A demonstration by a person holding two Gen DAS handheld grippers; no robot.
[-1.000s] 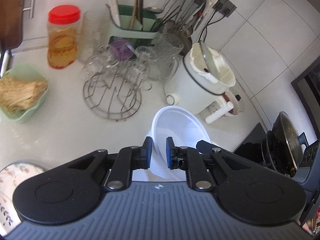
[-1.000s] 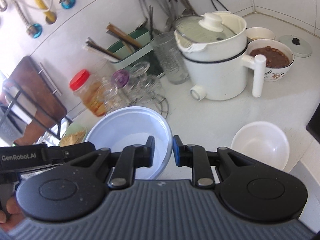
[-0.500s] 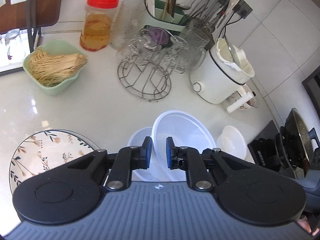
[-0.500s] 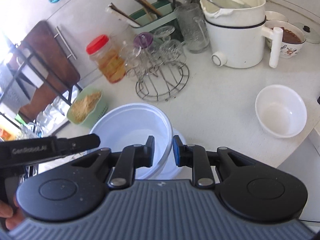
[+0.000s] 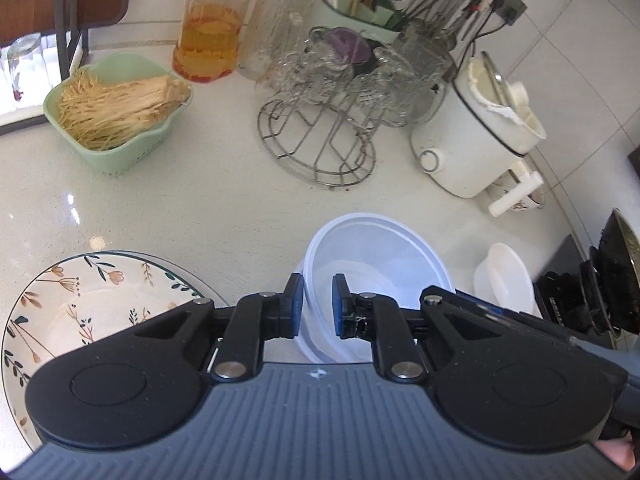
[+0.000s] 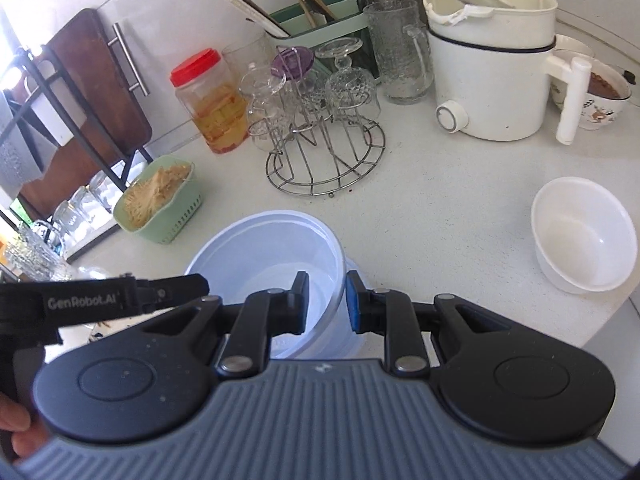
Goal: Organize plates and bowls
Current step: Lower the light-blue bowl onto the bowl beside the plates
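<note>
A translucent white plastic bowl [image 5: 376,256] hangs low over the counter, held by its rim from two sides. My left gripper [image 5: 318,306] is shut on its near-left rim, and my right gripper [image 6: 327,302] is shut on the opposite rim of the same bowl [image 6: 272,256]. It sits partly inside a second, similar bowl [image 6: 354,266] below it. A small white bowl [image 6: 584,236] stands to the right on the counter. A floral plate [image 5: 80,308] lies to the left. Each gripper's body shows in the other's view.
A green basket of dry noodles [image 5: 116,108], a wire rack of glasses [image 5: 320,128], a red-lidded jar [image 5: 212,28] and a white electric pot [image 5: 476,136] crowd the back. A dark pan on a stove [image 5: 616,280] sits at the right, beyond the counter edge.
Both grippers came down and back with the bowl, which now nests over a second bowl. The floral plate and the small white bowl came into the left wrist view.
</note>
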